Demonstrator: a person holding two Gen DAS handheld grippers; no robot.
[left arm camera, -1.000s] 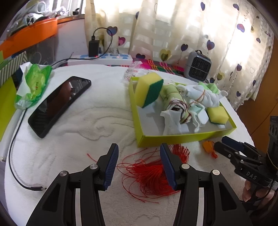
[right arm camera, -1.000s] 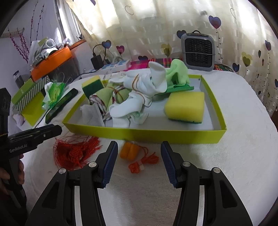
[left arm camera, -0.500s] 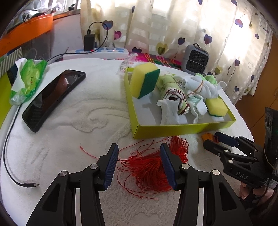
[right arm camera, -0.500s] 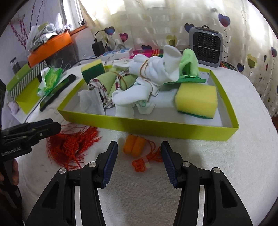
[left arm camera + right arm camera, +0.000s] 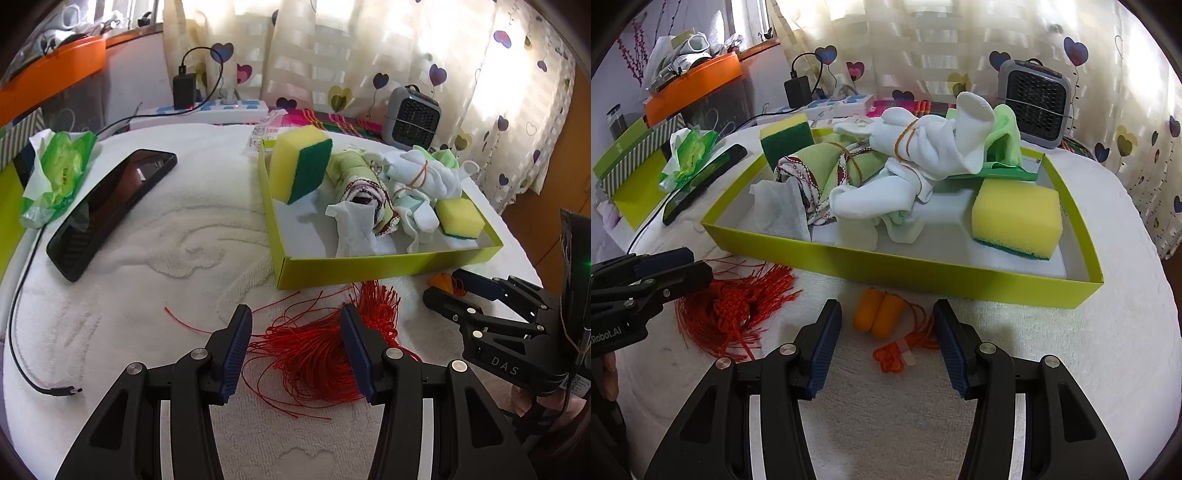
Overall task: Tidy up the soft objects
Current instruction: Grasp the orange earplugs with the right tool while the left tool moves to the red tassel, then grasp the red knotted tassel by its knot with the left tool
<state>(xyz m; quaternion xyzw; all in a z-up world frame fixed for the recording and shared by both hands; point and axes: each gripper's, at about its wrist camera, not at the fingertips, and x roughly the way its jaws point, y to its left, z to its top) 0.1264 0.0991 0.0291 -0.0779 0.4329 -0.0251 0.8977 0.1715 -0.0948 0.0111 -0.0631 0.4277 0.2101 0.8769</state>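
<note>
The left gripper [image 5: 295,347] is being held with its jaws standing apart and nothing clamped; loose strands of the red tassel [image 5: 325,347] are lying between the blue pads, untouched as far as can be told. The right gripper [image 5: 886,339] is likewise being held agape and empty, with the orange earplugs [image 5: 877,314] and their coiled orange cord [image 5: 897,350] lying between its fingers on the cloth.

Everything is resting on a white towel [image 5: 1089,369] with a raised swirl pattern, which is covering a rounded surface. At twelve o'clock from both grippers, a lime-green tray [image 5: 960,275] is sitting just past the tassel and earplugs. Inside it, two yellow sponges [image 5: 1015,221] with green backing are being kept, one at each end, along with a bundle of white socks [image 5: 923,147] tied with rubber bands, a rolled green cloth [image 5: 831,166] and a crumpled tissue [image 5: 783,210].

At ten o'clock in the left wrist view, a black phone [image 5: 110,206] is lying flat, with a green packet of wipes [image 5: 55,173] just beyond it and a black cable [image 5: 22,332] trailing along the towel's edge at nine o'clock. Bare towel is lying open between phone and tray.

Behind the tray, a power strip [image 5: 203,110] with a plugged charger, a small grey heater [image 5: 413,118] and cream curtains [image 5: 369,55] printed with hearts are closing off the far side. At two o'clock the towel's edge is falling away beside the curtain. An orange shelf [image 5: 694,92] is standing at eleven o'clock.
</note>
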